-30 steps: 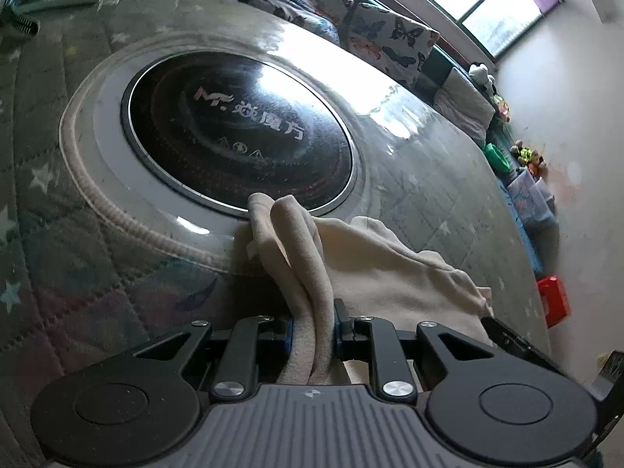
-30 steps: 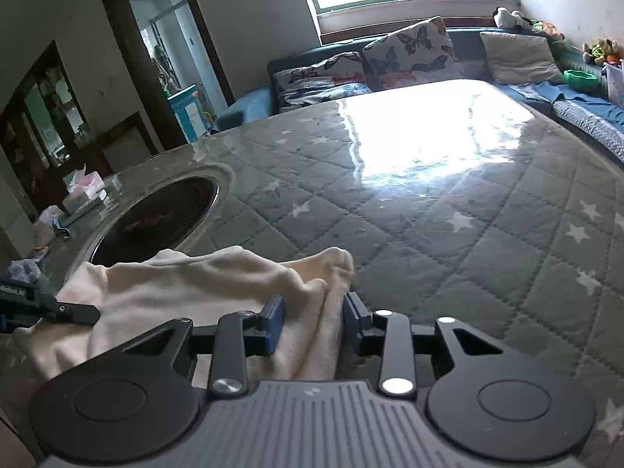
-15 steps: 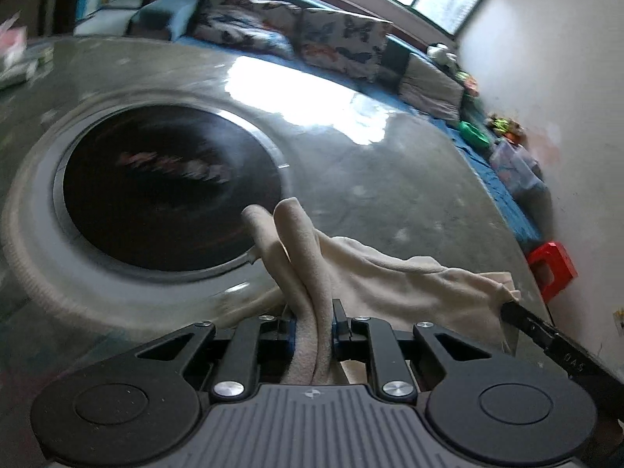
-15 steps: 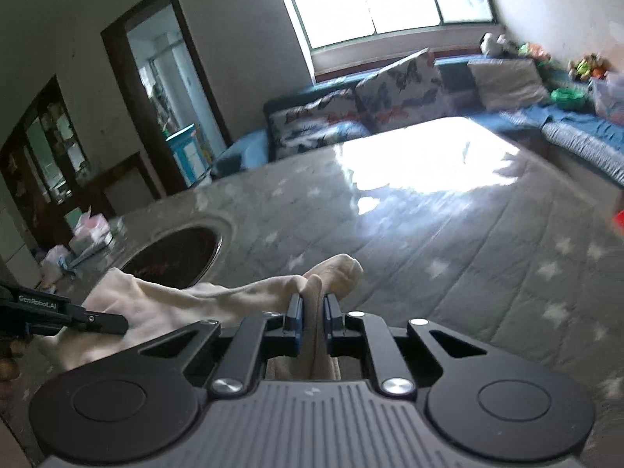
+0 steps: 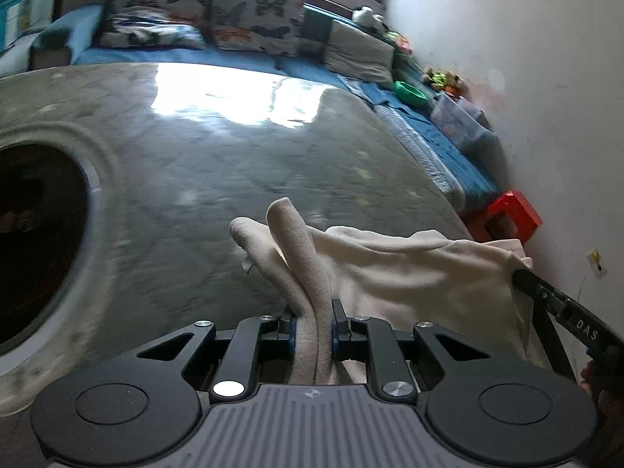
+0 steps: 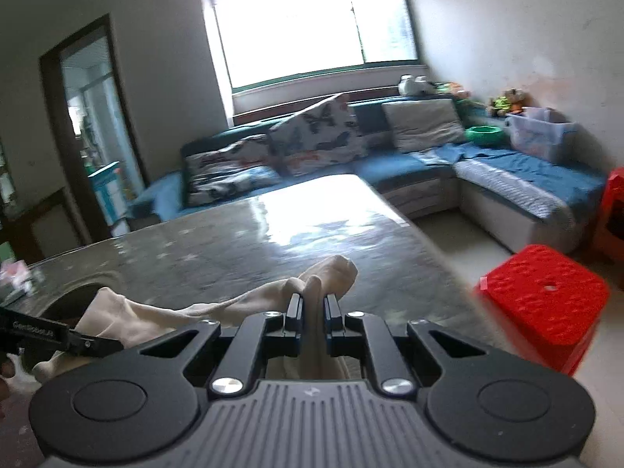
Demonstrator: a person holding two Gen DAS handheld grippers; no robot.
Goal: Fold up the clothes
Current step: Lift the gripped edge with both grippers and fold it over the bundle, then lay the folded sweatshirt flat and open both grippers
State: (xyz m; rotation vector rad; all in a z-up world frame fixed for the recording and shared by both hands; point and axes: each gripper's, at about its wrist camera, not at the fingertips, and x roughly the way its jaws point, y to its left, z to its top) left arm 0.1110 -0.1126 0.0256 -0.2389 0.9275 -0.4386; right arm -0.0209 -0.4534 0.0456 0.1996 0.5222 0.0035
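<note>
Cream garment point(image 5: 409, 269) pinched by both tools; red stool point(image 6: 542, 304) beside table point(image 6: 234, 249)

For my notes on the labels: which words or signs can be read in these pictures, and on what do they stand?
"DAS": on the right hand-held gripper, left wrist view.
"GenRobot.AI": on the left hand-held gripper, right wrist view, slightly blurred.
Sticker on the wall: too small to read.

A home living room: a blue corner sofa point(image 6: 409, 163) with butterfly cushions point(image 6: 312, 136) at twelve o'clock (under a wide window point(image 6: 312, 19)), soft toys point(image 6: 507, 101) at two o'clock.
</note>
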